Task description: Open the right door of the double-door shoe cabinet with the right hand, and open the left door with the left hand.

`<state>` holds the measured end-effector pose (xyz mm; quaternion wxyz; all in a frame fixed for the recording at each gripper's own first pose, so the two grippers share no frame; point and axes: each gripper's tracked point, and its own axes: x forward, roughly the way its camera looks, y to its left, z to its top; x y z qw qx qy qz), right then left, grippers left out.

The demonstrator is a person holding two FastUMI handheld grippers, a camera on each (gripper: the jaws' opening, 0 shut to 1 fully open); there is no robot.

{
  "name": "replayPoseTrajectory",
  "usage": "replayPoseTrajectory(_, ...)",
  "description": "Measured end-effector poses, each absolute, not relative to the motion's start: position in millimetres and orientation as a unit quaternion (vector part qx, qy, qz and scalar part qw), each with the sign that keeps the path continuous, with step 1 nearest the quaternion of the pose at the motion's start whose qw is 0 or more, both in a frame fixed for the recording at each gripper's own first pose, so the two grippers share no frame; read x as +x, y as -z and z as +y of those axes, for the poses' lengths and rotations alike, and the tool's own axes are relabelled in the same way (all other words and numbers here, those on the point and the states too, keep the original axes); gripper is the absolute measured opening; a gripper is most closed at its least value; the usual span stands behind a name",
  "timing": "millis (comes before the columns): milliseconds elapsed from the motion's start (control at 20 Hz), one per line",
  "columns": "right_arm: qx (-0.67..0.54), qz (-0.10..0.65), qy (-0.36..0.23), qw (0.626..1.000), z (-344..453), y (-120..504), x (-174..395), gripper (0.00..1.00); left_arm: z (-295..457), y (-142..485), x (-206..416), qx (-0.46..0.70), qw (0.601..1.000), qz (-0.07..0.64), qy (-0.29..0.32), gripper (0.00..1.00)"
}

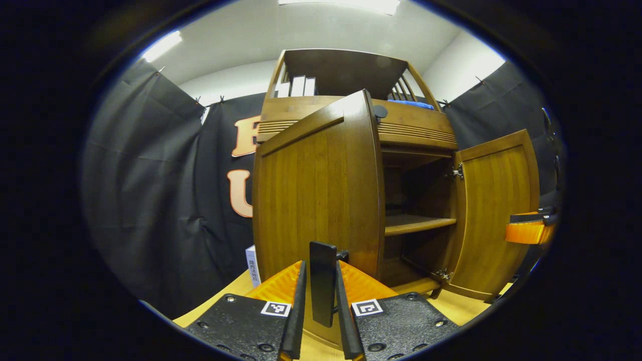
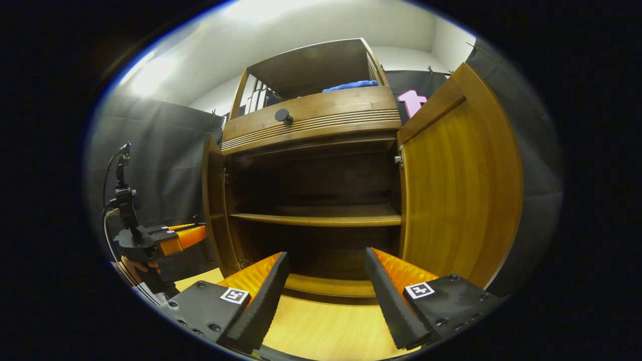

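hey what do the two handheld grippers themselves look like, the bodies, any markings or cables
The left gripper has textured black plates with screws, ridged translucent orange parts behind its fingers, and a square black-and-white tag on each side. The right gripper is built alike, with saw-toothed finger faces. In the right gripper view the left gripper sits farther off, its black mount carrying an upright post and thin dark cables.

Shelf [image 2: 321,218] inside cabinet [image 2: 311,120]; open doors left [image 2: 215,205] and right [image 2: 459,180]
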<state>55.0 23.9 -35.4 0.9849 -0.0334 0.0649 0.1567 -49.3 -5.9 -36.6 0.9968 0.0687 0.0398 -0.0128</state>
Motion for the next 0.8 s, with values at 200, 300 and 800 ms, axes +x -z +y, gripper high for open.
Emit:
replayPoseTrajectory(200,-0.037,0.062,-0.169,0.983,34,37,56,0.91,15,31,-64,0.064,0.997,0.034,-0.020,0.31)
replayPoseTrajectory(300,-0.037,0.061,-0.172,0.982,35,36,58,0.98,25,29,-71,0.060,0.997,0.029,-0.045,0.31)
replayPoseTrajectory(800,-0.036,0.063,-0.187,0.980,48,39,61,0.98,95,11,-98,0.074,0.981,0.001,-0.176,0.31)
